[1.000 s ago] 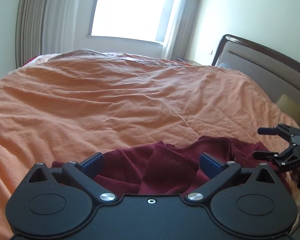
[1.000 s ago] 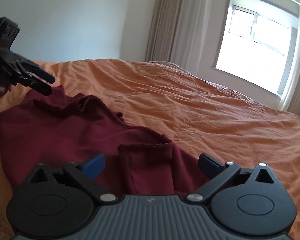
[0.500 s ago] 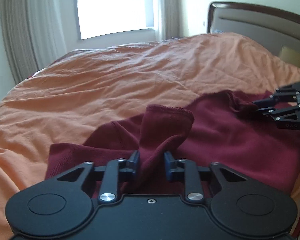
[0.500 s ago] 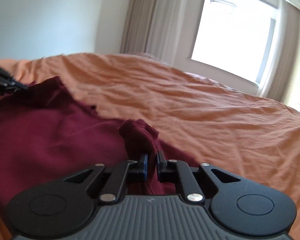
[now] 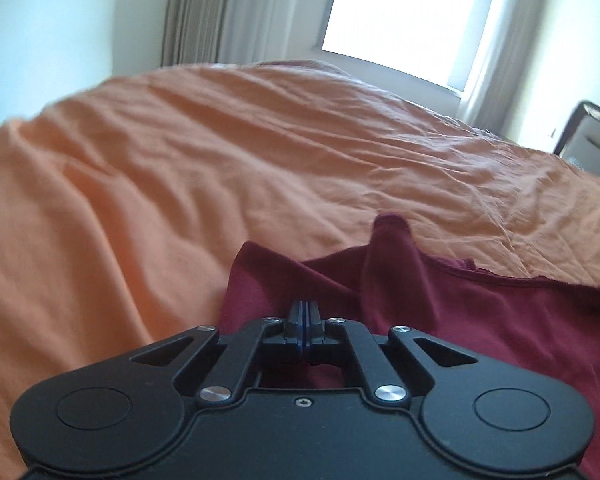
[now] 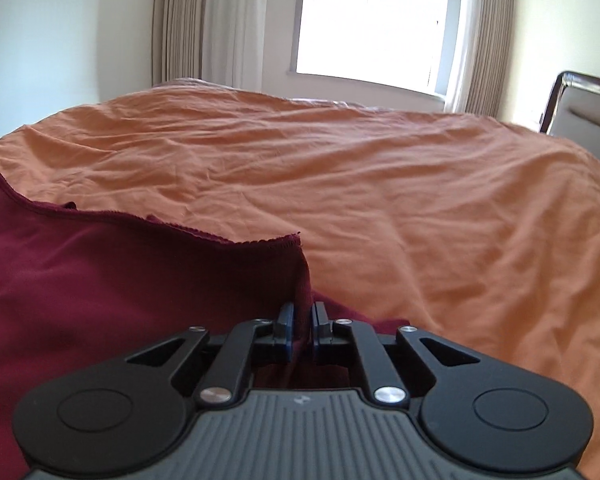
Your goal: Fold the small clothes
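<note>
Room: bedroom, daylight let in through a bright window [image 6: 370, 20], pale curtains [image 6: 188, 20] hung on both sides of it
Left tongs [image 5: 304, 312]: pressed fully together; a thin bit of the maroon garment [image 5: 480, 320] looks to be pinched between the blue pads, though the cloth right at the tips can't be made out all that well
Right tongs [image 6: 302, 316]: narrowed down on a bunched fold of the same garment [image 6: 120, 280], which is seen squeezed between the two blue pads, with a small gap kept by the cloth
Garment, left wrist view: spread on the bed straight ahead of the tongs and off to the right; one ridge of fabric is pulled up into a peak just past the tips
Garment, right wrist view: laid out to the left of the tongs, its stitched hem [image 6: 204, 234] run across the frame to a corner just above the tips, where the cloth is drawn down into the pads
Bed: covered with a wrinkled orange sheet [image 5: 260, 160], which is seen under and all around the garment
Headboard [image 6: 580, 108]: dark-framed, padded, spotted at the far right edge in both views
Wall [image 5: 48, 28]: plain and pale, left of the curtains
</note>
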Motion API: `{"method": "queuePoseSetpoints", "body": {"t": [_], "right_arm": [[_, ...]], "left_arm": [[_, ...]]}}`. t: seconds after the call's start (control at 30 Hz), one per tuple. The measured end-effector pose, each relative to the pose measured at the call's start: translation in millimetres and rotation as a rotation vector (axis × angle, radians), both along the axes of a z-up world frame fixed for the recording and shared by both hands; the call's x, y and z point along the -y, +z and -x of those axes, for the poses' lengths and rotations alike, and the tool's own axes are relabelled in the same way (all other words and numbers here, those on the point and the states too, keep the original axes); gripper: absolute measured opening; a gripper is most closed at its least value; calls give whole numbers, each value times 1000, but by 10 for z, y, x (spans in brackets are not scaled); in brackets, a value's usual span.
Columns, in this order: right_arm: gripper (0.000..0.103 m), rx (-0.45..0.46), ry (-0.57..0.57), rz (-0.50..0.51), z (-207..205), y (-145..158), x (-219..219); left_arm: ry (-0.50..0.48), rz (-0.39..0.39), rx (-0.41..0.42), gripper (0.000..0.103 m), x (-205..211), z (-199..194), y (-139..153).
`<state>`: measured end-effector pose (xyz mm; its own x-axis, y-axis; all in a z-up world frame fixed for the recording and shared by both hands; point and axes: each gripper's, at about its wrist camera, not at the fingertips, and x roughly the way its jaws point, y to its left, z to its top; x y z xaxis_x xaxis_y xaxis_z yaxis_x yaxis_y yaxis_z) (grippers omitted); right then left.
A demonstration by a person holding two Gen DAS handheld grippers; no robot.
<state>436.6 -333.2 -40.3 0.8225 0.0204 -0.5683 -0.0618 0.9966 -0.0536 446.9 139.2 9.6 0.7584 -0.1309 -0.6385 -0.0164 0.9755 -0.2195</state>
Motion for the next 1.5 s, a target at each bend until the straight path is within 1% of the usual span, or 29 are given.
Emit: {"method": "queuePoseSetpoints", "body": {"t": [0.03,0.07,0.1,0.13,0.17,0.2,0.23,0.27,0.3,0.33,0.37,0.4,0.43,0.5,0.6,0.7,0.83,0.93,1.03,1.1,1.17,1.23,1.37,1.43,1.5], "right_arm": [[16,-3,-1,-17,12,-10,21],[19,-2,-1,-32,28,-8,38],[30,-1,-3,-38,45,4,47],[46,0,-8,-40,61,19,58],[54,3,-9,-46,80,43,70],[63,8,-4,-54,104,66,76],[71,12,1,-57,122,95,73],[77,18,3,-51,155,124,59],[90,28,2,-40,189,152,42],[98,42,1,-25,226,184,9],[100,58,5,-7,265,217,-26],[102,71,15,9,297,248,-65],[103,82,27,24,324,277,-112],[103,93,41,46,357,320,-206],[103,83,75,45,429,345,-339],[103,57,122,25,532,351,-474],[103,58,176,16,693,395,-693],[103,83,209,5,791,424,-870],[103,168,193,-37,887,422,-1049],[103,197,167,-75,900,374,-1156],[103,213,137,-78,885,290,-1296],[103,246,128,-51,895,189,-1431],[103,347,130,-6,986,28,-1613],[103,356,114,18,996,-63,-1647],[103,331,113,21,986,-184,-1654]], "left_arm": [[3,26,14,1,-40,40,-12],[1,43,29,6,-65,70,-8],[-3,55,40,10,-83,100,2],[-12,68,51,22,-93,137,13],[-28,79,59,37,-99,167,28],[-48,90,74,44,-103,202,47],[-56,88,86,57,-100,235,66],[-61,78,98,69,-84,276,87],[-71,69,112,73,-57,314,110],[-78,58,125,80,-35,351,130],[-81,44,136,87,-12,392,150],[-80,23,146,92,22,441,173],[-73,3,157,101,48,487,190],[-65,-27,173,102,91,578,219],[-80,-47,149,102,145,665,231],[-59,-90,114,102,187,749,220],[-49,-73,59,102,170,834,159],[-41,-30,12,102,139,874,70],[-29,16,-11,102,107,930,-24],[-7,50,-20,102,77,978,-96],[21,86,-7,102,45,1053,-155],[49,122,13,102,25,1152,-193],[97,177,32,102,33,1382,-230],[125,236,62,102,51,1546,-256],[113,289,80,102,89,1638,-288]]}}
